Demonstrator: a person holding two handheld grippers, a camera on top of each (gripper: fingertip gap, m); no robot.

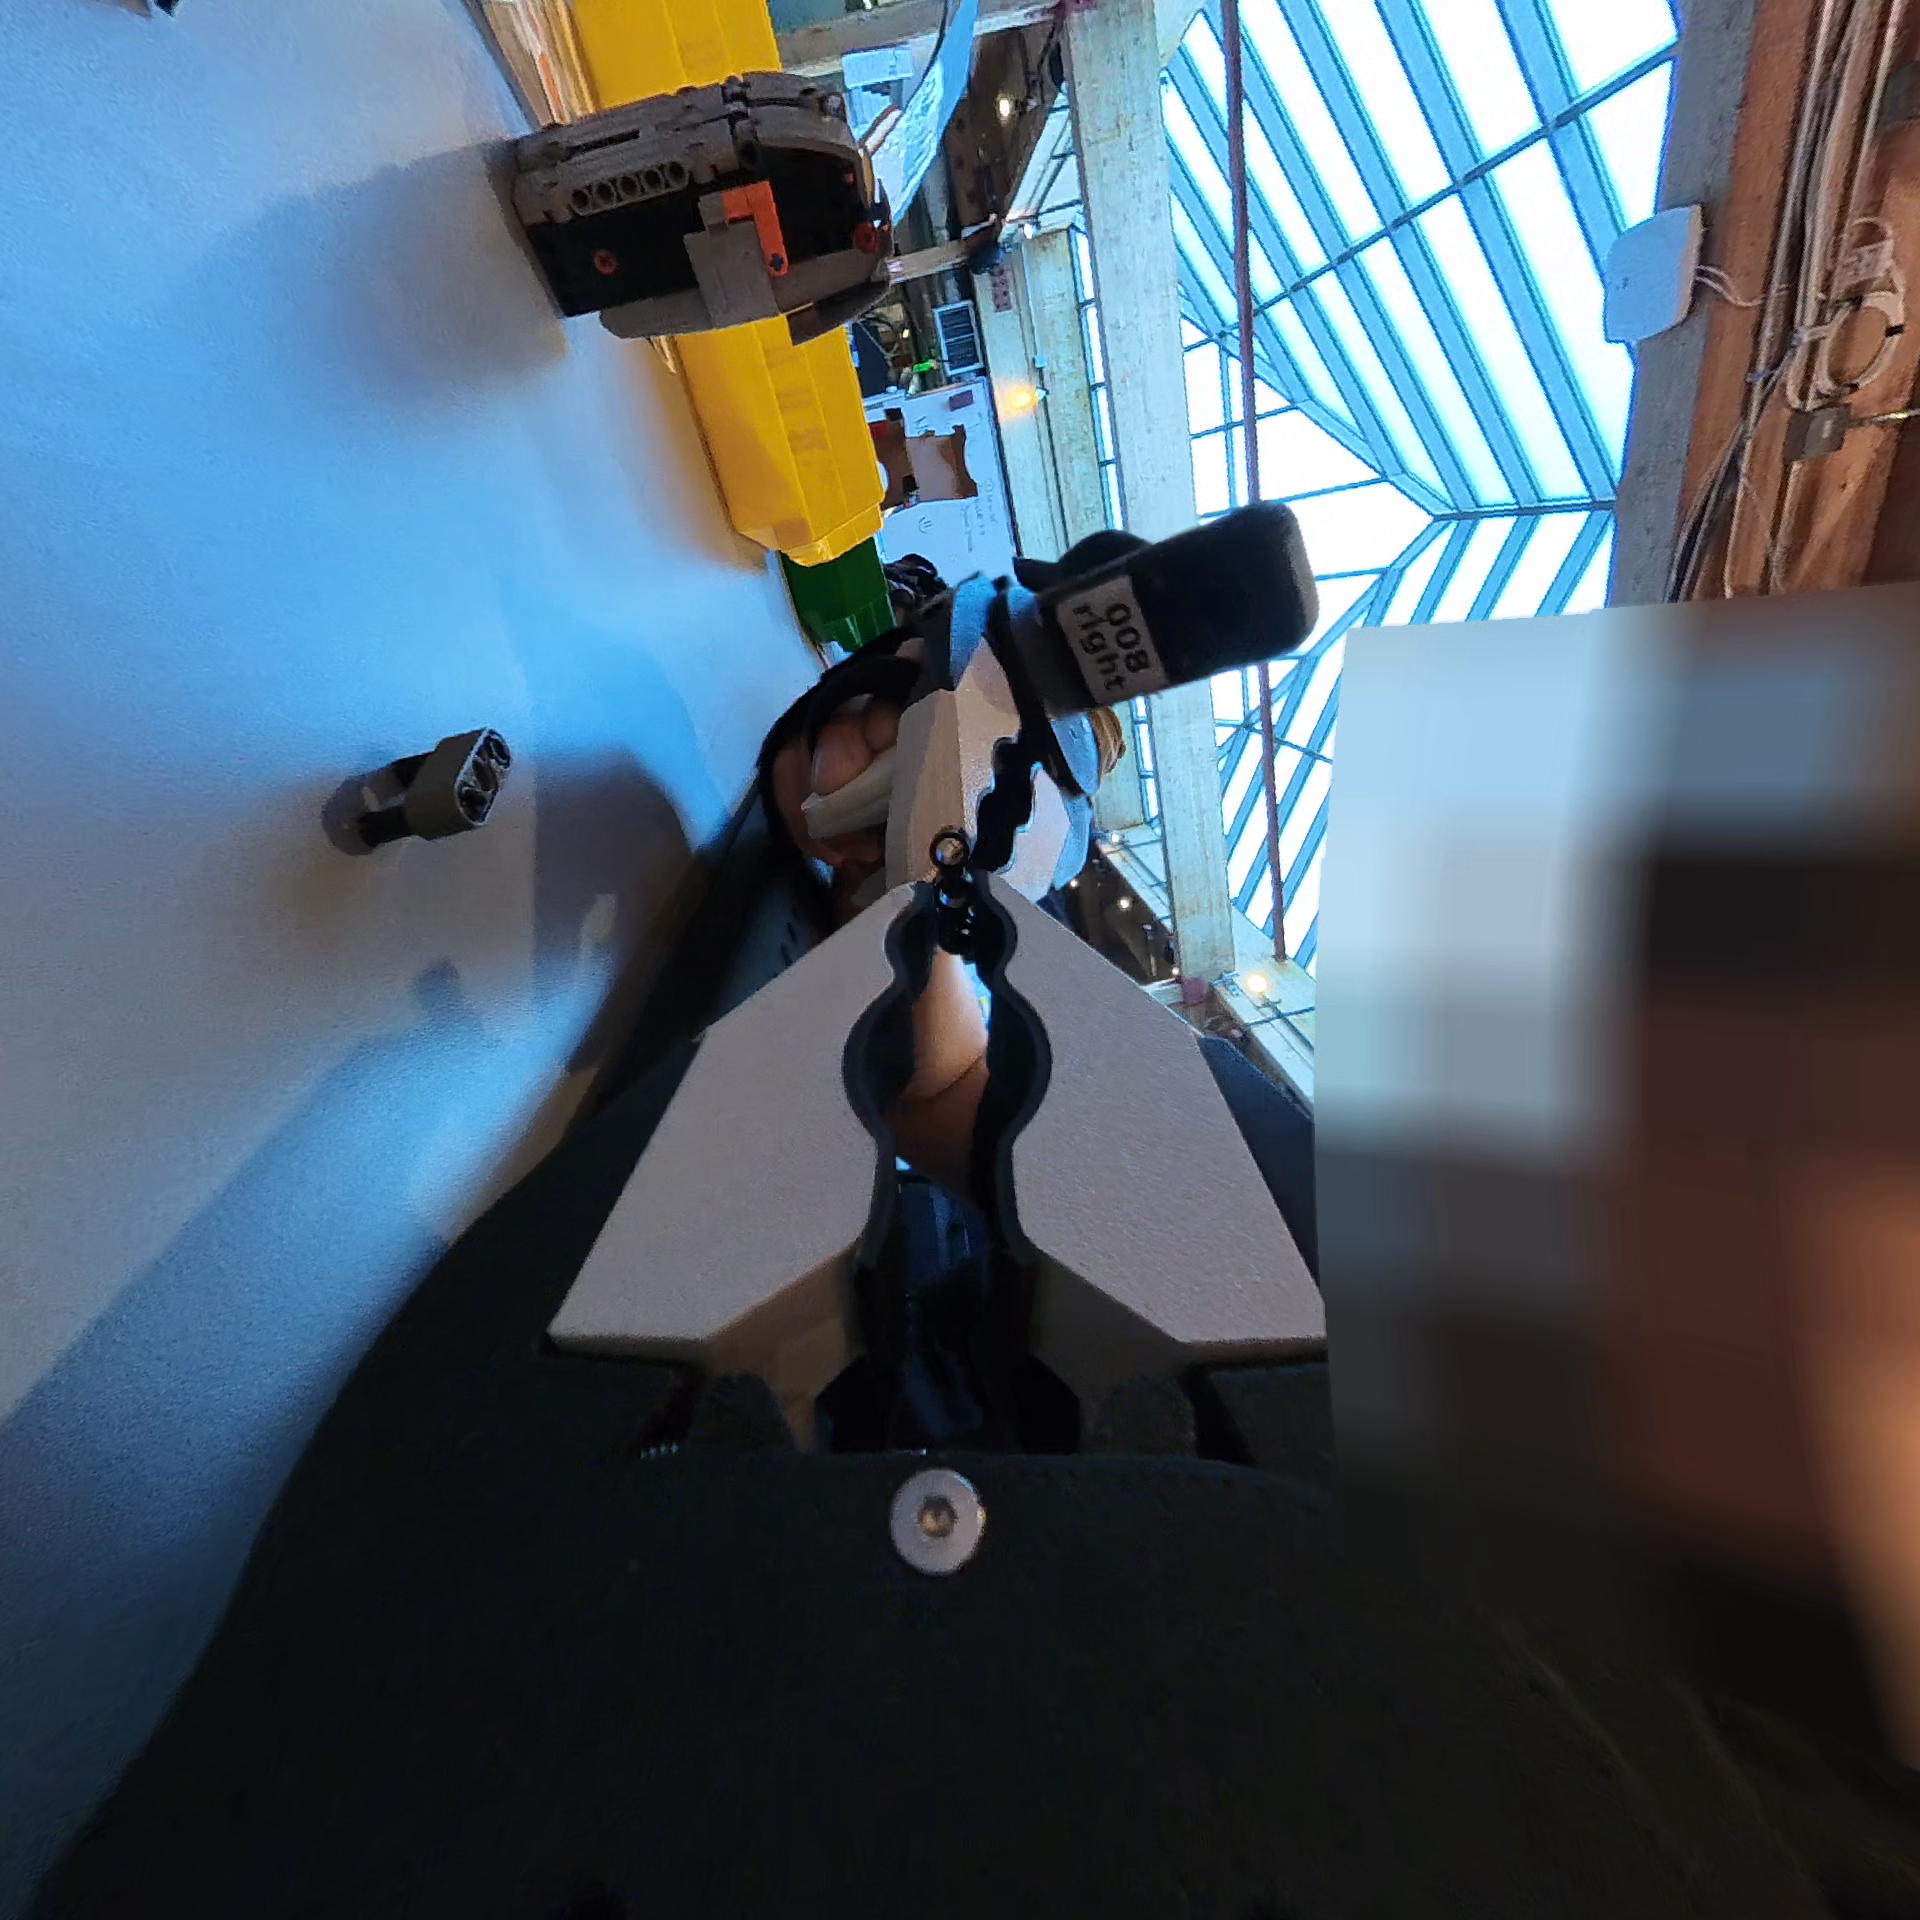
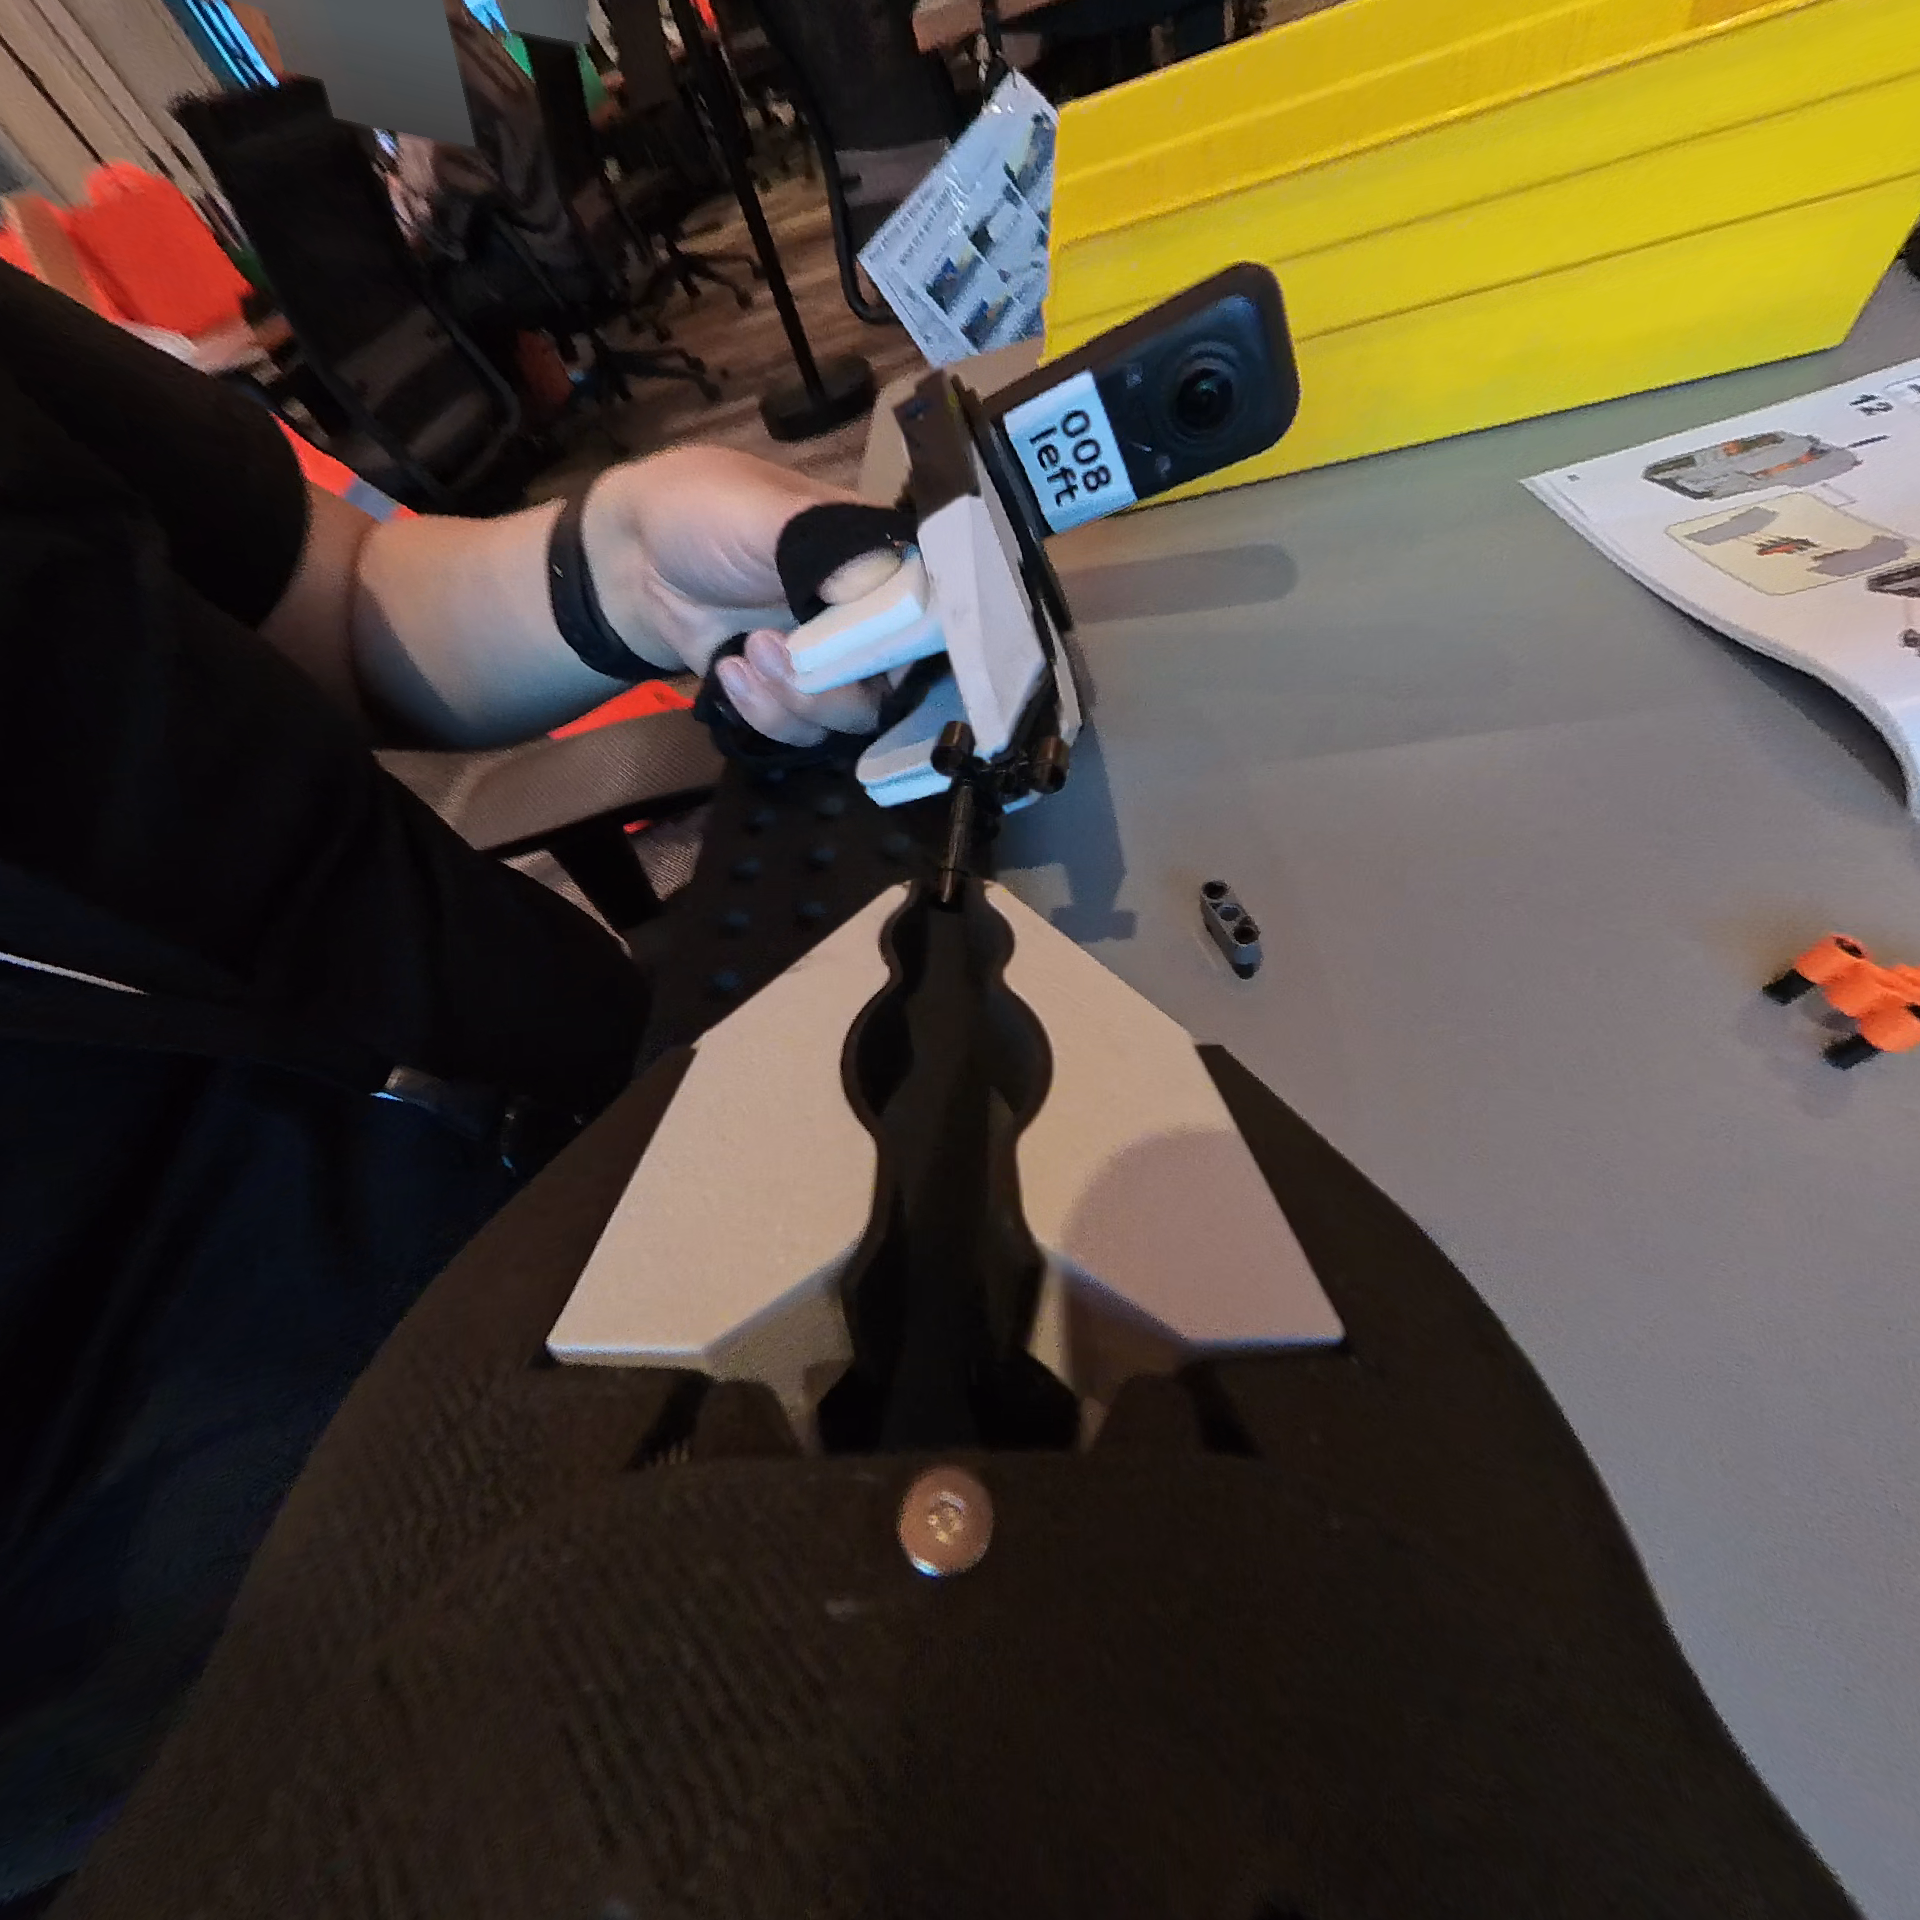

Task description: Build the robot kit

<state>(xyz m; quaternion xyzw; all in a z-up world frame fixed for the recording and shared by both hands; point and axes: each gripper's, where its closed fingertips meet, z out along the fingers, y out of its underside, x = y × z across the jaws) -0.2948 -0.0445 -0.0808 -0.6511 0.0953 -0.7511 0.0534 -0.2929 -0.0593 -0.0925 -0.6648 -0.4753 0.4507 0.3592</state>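
Observation:
My left gripper (image 1: 951, 899) is shut on a small black connector piece (image 1: 958, 925), which also shows in the right wrist view (image 2: 1029, 774). My right gripper (image 2: 951, 899) is shut on a thin black axle (image 2: 958, 831). The two grippers meet tip to tip above the near edge of the grey table (image 2: 1507, 831). The axle's far end touches the connector. In the left wrist view the axle's end (image 1: 948, 852) shows just beyond my fingertips. A person's hand (image 2: 686, 582) holds the left gripper.
A grey and black brick assembly (image 1: 696, 208) sits near the yellow bin (image 2: 1455, 208). A small grey connector (image 1: 426, 795) and a short grey beam (image 2: 1231, 928) lie on the table. An orange piece with black pins (image 2: 1860, 997) and an instruction booklet (image 2: 1745, 561) lie to the right.

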